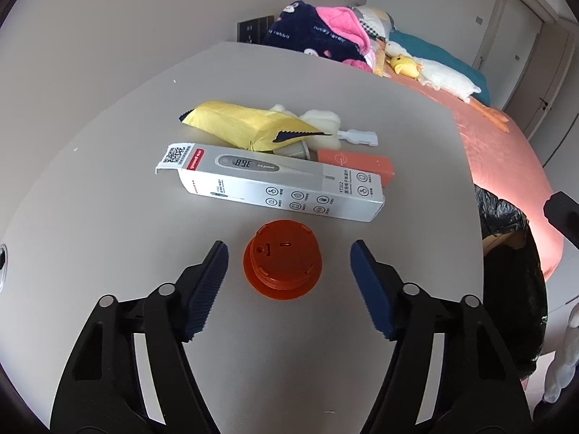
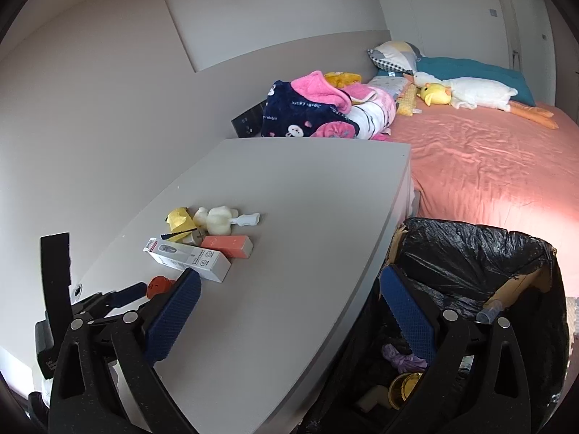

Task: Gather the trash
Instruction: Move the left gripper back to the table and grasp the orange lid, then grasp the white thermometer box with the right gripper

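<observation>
Two parted pads of the left gripper (image 1: 288,253) flank the orange cap (image 1: 282,263), untouched; light, rigid plastic, best pinched across its rim at 3 and 9 o'clock.

An orange round plastic cap (image 1: 282,266), a white-and-grey thermometer carton (image 1: 275,184), a yellow crumpled wrapper (image 1: 235,123) and a black bin liner (image 2: 470,253) are seen.

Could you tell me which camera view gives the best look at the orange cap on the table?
The left wrist view: the orange cap sits close and unobstructed between the open left gripper fingers. In the right wrist view the cap is small and partly hidden.
</observation>
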A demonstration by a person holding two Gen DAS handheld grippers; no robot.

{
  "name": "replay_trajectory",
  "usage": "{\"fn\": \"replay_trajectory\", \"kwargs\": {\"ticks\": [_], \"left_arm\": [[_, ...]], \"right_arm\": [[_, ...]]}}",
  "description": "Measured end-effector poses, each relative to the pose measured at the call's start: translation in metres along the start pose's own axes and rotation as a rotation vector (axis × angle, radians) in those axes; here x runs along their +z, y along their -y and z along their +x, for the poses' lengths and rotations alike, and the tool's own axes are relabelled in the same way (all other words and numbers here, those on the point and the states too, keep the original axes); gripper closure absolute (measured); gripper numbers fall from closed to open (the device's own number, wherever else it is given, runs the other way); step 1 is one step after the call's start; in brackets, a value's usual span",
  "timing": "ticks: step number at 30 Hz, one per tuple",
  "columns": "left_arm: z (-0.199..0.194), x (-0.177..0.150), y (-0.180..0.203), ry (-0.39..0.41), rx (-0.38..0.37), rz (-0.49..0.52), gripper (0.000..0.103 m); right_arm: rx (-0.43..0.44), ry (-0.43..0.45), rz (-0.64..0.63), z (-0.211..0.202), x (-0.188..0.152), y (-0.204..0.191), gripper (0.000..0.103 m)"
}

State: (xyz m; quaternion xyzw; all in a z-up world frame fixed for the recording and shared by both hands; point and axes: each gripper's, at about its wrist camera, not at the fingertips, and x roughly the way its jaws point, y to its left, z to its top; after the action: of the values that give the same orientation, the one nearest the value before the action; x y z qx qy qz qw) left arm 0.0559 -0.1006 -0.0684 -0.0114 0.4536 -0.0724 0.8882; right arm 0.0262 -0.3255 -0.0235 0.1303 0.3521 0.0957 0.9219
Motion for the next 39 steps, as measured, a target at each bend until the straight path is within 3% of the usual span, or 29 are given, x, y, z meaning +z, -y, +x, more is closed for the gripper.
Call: {"fn": "replay_trajectory", "kwargs": {"ticks": [5,17,27,39], "left_arm": [[0.007,-0.002,-0.001,-0.012,0.001,0.004,0.057],[-0.007,0.0,-0.026,0.024,0.011,-0.034,0.057],[-0.019,0.003,-0.074,0.041,0.055,-0.134,0.057],[-0.031,0.002,-0.122,0.058,0.097,-0.235,0.057]], "right_arm": [[0.004,-0.021,-0.032,0.008,0.0,-0.007,0.003],[0.052,-0.063,-0.171,0.034,0.002,-0.057,0.004],[0.07,-0.131,-0.285,0.072,0.002,-0.093,0.005],[0.041,-0.23,-0.51,0.124,-0.002,-0.135,0.028]]}}
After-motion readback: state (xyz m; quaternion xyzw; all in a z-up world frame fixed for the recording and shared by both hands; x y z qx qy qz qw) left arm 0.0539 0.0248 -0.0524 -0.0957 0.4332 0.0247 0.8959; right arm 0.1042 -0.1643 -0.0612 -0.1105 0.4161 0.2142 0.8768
